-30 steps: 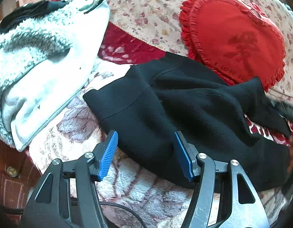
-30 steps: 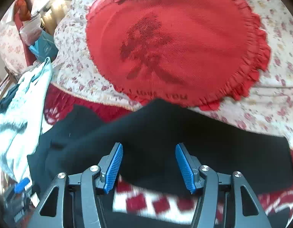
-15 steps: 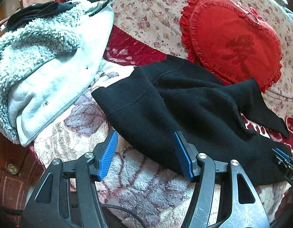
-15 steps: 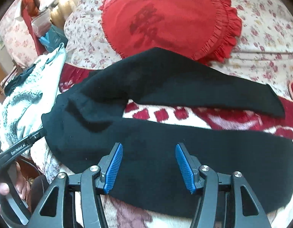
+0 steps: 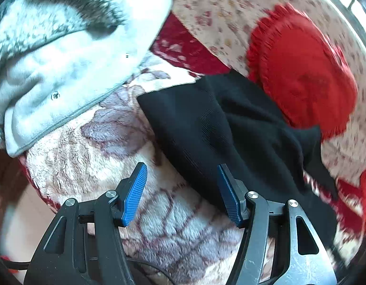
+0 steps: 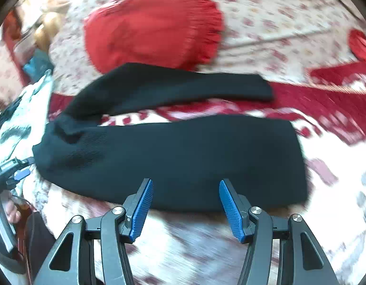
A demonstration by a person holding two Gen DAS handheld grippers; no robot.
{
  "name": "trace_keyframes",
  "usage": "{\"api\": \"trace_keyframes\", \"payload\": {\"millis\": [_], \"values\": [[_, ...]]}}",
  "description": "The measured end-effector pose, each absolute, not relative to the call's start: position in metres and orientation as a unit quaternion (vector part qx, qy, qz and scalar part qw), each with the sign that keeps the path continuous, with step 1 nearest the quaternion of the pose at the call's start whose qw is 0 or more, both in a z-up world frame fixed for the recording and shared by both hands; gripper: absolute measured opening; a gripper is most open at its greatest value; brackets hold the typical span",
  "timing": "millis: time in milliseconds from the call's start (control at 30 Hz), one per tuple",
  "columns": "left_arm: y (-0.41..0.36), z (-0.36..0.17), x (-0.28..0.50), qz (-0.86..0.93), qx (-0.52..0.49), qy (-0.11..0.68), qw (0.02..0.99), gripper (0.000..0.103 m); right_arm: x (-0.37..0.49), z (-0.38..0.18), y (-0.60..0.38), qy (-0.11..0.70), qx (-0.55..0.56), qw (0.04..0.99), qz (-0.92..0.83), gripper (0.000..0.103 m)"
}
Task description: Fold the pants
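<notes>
Right gripper (image 6: 185, 201) hanging wide, empty, black pants (image 6: 183, 156) lying just ahead; left gripper (image 5: 181, 190) gaping too, waistband seemingly beyond right finger

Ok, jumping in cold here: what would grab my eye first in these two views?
The black pants dominate, spread across the plush patterned blanket with both legs running rightwards in the right wrist view, the far leg's upper edge at the red heart-shaped pillow. A fluffy grey-white jacket lies left of the waistband. Both the left tongs and the right tongs hang open, holding nothing.
</notes>
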State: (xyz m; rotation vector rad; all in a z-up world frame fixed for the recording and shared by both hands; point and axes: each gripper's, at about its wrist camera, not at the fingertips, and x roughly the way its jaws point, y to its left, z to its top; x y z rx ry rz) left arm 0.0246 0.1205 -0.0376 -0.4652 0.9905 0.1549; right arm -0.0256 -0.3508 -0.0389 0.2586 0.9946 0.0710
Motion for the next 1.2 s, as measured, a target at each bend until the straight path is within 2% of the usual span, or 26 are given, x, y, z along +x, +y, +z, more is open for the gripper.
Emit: {"api": "trace_keyframes", "payload": {"millis": [200, 500, 600, 700, 767, 800, 1033, 1067, 1133, 1200], "values": [[0.131, -0.046, 0.045, 0.084, -0.253, 0.472, 0.840, 0.060, -0.044, -0.048, -0.402, 0.472, 0.197, 0.860, -0.006, 0.056], [0.113, -0.055, 0.075, 0.106, -0.233, 0.477, 0.841, 0.062, -0.034, -0.058, -0.417, 0.459, 0.259, 0.850, -0.010, 0.057], [0.112, -0.053, 0.079, 0.094, -0.247, 0.470, 0.842, 0.061, -0.031, -0.058, -0.420, 0.454, 0.273, 0.848, -0.005, 0.060], [0.111, -0.053, 0.081, 0.085, -0.259, 0.474, 0.837, 0.026, -0.026, -0.056, -0.422, 0.450, 0.281, 0.847, -0.010, 0.061], [0.113, -0.052, 0.076, 0.077, -0.274, 0.474, 0.834, 0.024, -0.030, -0.053, -0.420, 0.451, 0.293, 0.843, -0.018, 0.061], [0.114, -0.051, 0.073, 0.077, -0.275, 0.471, 0.834, 0.018, -0.033, -0.053, -0.418, 0.451, 0.297, 0.841, -0.017, 0.061], [0.113, -0.053, 0.060, 0.091, -0.276, 0.470, 0.833, 0.015, -0.027, -0.060, -0.396, 0.440, 0.263, 0.858, -0.001, 0.060], [0.114, -0.052, 0.058, 0.093, -0.278, 0.469, 0.833, 0.014, -0.021, -0.061, -0.398, 0.428, 0.272, 0.862, 0.007, 0.056], [0.115, -0.047, 0.053, 0.093, -0.283, 0.465, 0.833, 0.013, -0.012, -0.062, -0.403, 0.418, 0.288, 0.862, 0.001, 0.022], [0.118, -0.038, 0.045, 0.089, -0.285, 0.458, 0.837, 0.013, -0.013, -0.053, -0.410, 0.401, 0.307, 0.863, 0.015, 0.006]]}}
